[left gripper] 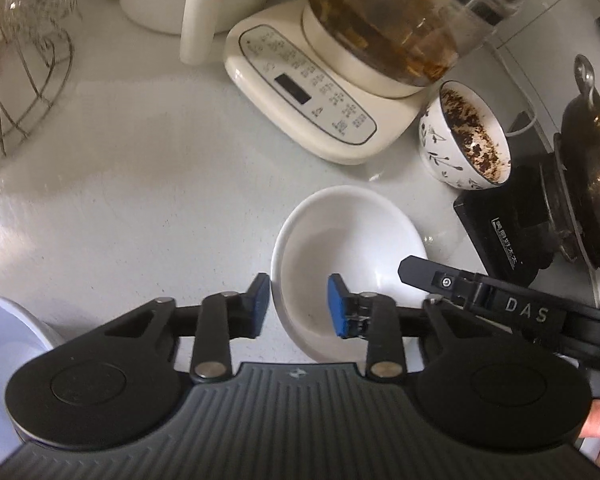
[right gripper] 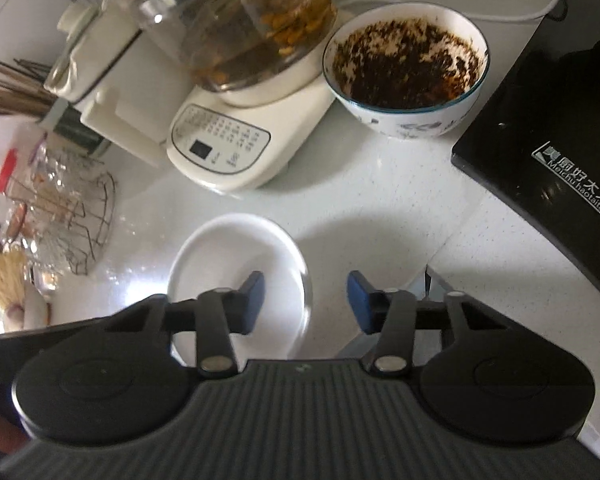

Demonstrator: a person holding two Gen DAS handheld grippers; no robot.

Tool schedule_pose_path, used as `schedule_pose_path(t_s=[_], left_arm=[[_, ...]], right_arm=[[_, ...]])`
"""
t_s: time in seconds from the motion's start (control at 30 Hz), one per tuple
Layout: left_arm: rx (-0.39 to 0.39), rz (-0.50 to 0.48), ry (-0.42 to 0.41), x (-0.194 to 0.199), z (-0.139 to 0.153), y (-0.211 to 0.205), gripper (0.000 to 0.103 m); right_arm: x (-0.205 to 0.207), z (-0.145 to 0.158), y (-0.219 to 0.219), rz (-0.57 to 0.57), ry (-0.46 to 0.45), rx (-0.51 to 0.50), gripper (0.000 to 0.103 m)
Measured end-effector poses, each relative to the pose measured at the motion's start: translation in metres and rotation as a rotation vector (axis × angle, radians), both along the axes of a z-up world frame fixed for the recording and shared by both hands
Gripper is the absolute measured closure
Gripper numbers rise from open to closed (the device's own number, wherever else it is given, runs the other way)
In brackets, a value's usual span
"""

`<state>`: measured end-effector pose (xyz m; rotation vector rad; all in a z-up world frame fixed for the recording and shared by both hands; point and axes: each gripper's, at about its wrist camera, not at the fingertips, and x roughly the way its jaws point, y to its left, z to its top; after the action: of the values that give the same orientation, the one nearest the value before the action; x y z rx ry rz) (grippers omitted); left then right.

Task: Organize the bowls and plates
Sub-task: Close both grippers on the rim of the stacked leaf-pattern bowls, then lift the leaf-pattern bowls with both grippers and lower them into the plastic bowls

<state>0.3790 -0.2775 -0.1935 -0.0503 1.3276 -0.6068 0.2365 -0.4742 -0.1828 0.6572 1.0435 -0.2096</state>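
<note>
1. A pale kitchen counter (left gripper: 140,168) fills both views. A black cooktop (right gripper: 548,120) sits at 3 o'clock and a wire rack (left gripper: 16,80) at 10 o'clock in the left view.
2. A cream kettle base (left gripper: 320,92) carrying a glass pot (left gripper: 384,20) of brown liquid stands at 12 o'clock. Just beside it, at 2 o'clock, is a patterned bowl (right gripper: 406,68) coated with dark residue.
3. The white bowl (left gripper: 348,256) rests on the counter in the centre, empty, and looks clean.
4. The left gripper (left gripper: 298,306) is partly open and straddles the bowl's rim at 9 o'clock, one pad outside and one inside. The pads look just clear of the wall, so nothing is gripped.
5. The right gripper (right gripper: 306,300) is also partly open. It brackets the opposite rim at 3 o'clock, with its left pad over the bowl and its right pad over bare counter. It holds nothing.
6. The step in hand seems to be picking up the white bowl. The next move likely calls for closing on the rim and then lifting level, so the smooth wall does not slip.
</note>
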Motion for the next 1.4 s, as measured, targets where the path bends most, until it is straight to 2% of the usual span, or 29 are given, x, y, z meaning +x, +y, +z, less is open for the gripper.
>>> schedule_pose_path(t_s=[0.17, 0.33, 0.47, 0.87, 1.4], left_arm=[[0.012, 0.015, 0.016, 0.0, -0.004, 0.0, 0.082], [0.022, 0.021, 0.018, 0.0, -0.006, 0.0, 0.09], [0.017, 0.023, 0.023, 0.0, -0.004, 0.0, 0.09], [0.005, 0.043, 0.033, -0.006, 0.01, 0.014, 0.09], [-0.05, 0.136, -0.026, -0.024, 0.064, 0.059, 0.089]], right_arm=[[0.001, -0.007, -0.002, 0.003, 0.014, 0.006, 0.082], [0.003, -0.008, 0.001, 0.041, 0.011, 0.014, 0.093], [0.005, -0.007, 0.002, 0.048, 0.023, -0.001, 0.093], [0.003, 0.013, 0.007, 0.072, -0.023, 0.003, 0.093], [0.005, 0.06, 0.032, 0.152, -0.105, -0.003, 0.093]])
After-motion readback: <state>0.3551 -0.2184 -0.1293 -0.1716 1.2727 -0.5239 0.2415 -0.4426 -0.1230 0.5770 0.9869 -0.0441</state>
